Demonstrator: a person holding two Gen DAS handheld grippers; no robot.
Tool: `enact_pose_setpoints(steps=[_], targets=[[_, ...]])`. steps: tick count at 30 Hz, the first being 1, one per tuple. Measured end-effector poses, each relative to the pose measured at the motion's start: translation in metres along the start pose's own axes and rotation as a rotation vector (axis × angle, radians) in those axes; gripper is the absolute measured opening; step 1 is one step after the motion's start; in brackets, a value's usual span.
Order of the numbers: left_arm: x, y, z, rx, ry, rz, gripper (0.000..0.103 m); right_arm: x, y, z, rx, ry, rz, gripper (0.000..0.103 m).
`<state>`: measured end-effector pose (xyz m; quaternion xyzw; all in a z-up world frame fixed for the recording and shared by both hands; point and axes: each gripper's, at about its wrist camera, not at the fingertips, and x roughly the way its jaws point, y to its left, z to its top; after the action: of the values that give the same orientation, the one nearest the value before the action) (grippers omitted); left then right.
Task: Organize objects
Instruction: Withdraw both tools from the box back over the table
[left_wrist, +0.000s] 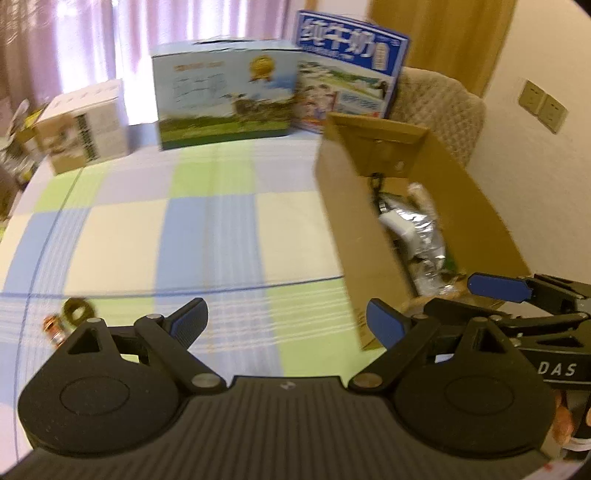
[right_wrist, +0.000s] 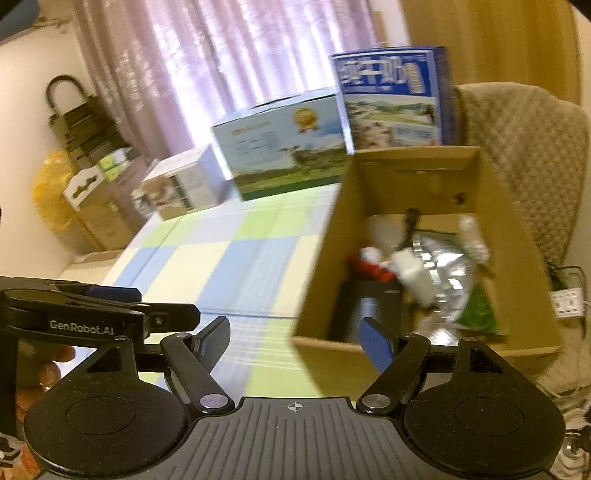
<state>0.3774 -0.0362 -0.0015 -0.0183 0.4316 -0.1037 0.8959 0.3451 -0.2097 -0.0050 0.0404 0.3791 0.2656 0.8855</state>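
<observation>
Both claws (left_wrist: 286, 323) (right_wrist: 295, 341) wide apart, empty

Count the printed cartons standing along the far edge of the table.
3: a small white carton on the left, a landscape-print carton in the middle, and a blue milk carton on the right, behind the open cardboard box. Others may be hidden.
</observation>
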Motion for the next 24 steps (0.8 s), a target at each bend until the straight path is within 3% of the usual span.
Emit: enact_pose_setpoints(steps=[19,24], targets=[[-0.02,0.146,-0.056,-0.204,0.05,0.185,0.091,0.1,0.093,-0.023,-0.109,0.152,0.132,0.074],[-0.011,0.179,-0.066,-0.228,0.068,0.241,0.085,0.135,0.114,-0.027,-0.163,0.19,0.142,0.074]])
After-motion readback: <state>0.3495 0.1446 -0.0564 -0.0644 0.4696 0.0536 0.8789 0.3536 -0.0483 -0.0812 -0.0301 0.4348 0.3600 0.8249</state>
